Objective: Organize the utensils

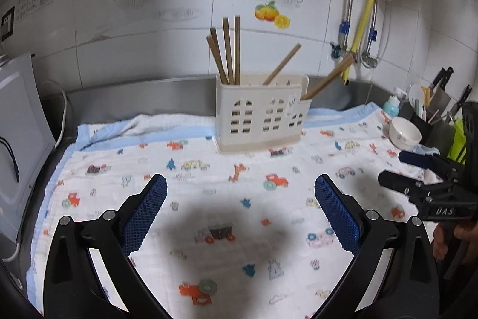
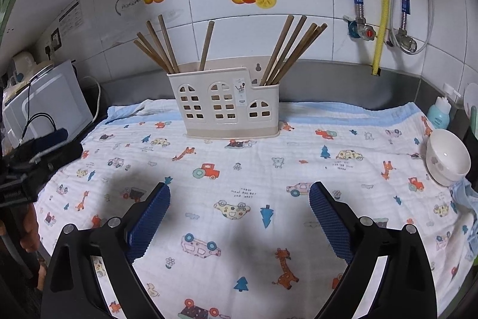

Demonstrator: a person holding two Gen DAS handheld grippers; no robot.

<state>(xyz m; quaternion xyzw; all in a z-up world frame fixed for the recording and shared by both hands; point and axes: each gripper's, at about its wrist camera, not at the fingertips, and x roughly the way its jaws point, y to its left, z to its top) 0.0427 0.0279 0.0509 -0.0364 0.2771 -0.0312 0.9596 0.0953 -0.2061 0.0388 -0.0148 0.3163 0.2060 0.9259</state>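
A cream plastic utensil holder (image 1: 263,115) with window-shaped holes stands at the back of the printed cloth; it also shows in the right wrist view (image 2: 224,106). Several brown wooden chopsticks (image 1: 228,50) stand in its compartments, some on the left, some leaning right (image 2: 291,50). My left gripper (image 1: 240,193) is open and empty, low over the cloth in front of the holder. My right gripper (image 2: 239,199) is open and empty, also over the cloth. The right gripper shows at the right edge of the left wrist view (image 1: 418,172), and the left gripper at the left edge of the right wrist view (image 2: 44,151).
A white cloth (image 2: 269,169) with cartoon cars covers the counter. A white bowl (image 2: 446,157) lies tilted at the right, near a blue bottle (image 2: 439,112). Knives and tools (image 1: 442,97) stand at far right. A white appliance (image 2: 44,103) stands at left. Pipes (image 2: 379,2) run down the tiled wall.
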